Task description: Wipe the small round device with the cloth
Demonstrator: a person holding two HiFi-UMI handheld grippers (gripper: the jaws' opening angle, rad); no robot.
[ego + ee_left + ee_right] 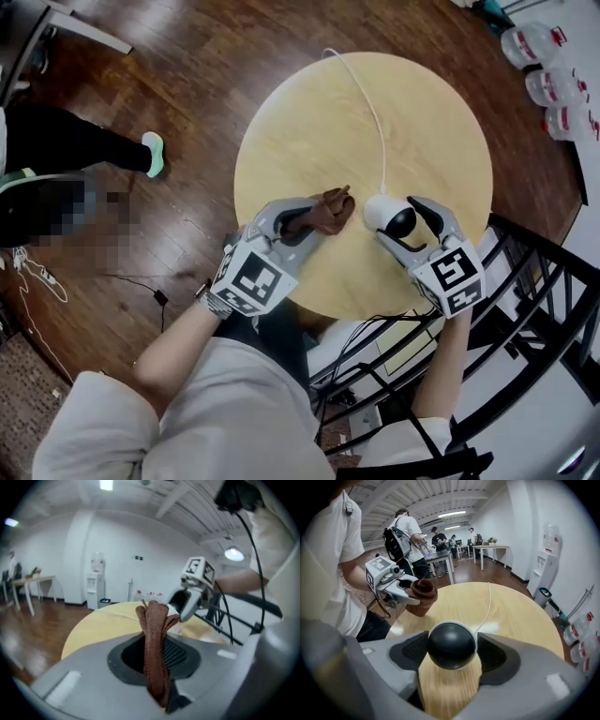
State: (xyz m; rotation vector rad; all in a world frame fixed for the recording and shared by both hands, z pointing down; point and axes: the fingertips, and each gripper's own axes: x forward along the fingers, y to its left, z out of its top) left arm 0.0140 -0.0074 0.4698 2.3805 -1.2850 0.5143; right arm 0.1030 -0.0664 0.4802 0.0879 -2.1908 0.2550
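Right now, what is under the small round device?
Under the round device, held in the jaws of the right gripper, only the bare yellow table shows. Its underside is hidden, so contact with the table cannot be told.

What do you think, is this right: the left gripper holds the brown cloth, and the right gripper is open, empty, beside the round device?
Not quite. The right gripper is not empty: its jaws are shut on the device, as the right gripper view shows. The left gripper does hold the cloth.
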